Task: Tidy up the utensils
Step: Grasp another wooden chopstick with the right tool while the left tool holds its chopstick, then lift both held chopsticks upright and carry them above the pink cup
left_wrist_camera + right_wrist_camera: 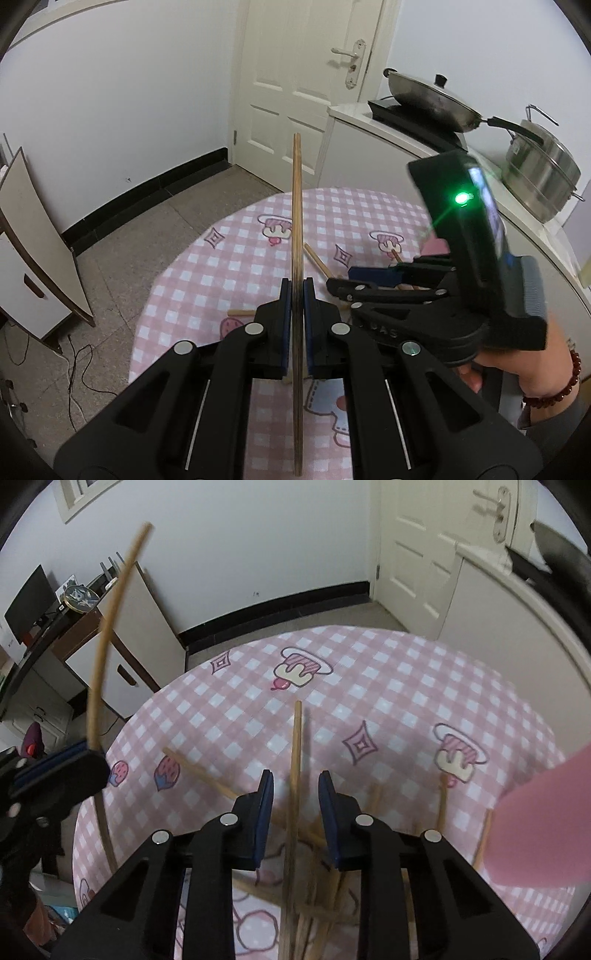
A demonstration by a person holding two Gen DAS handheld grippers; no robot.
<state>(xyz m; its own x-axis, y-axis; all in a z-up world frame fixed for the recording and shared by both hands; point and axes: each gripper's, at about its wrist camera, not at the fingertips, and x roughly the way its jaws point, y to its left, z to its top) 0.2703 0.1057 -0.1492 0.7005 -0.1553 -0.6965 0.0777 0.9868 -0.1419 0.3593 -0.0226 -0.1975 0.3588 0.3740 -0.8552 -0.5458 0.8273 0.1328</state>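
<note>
My left gripper [297, 284] is shut on a long wooden chopstick [297, 203], which stands upright between its blue pads. The right wrist view shows that gripper [62, 764] at the left edge, its chopstick [107, 627] rising above it. My right gripper [296, 775] points down over a loose pile of chopsticks [317, 904] on the pink checked tablecloth [369, 686]. One chopstick [295, 746] lies between its jaws, with a gap showing on both sides. The right gripper [373, 280] also shows in the left wrist view, held by a hand [546, 369] with a bead bracelet.
A blurred pink object [535, 830] stands close at the right of the pile. Behind the table a white counter [369, 122] carries a lidded wok [424, 98] and a steel pot [539, 177]. A white door [295, 92] and a leaning board [40, 236] lie beyond.
</note>
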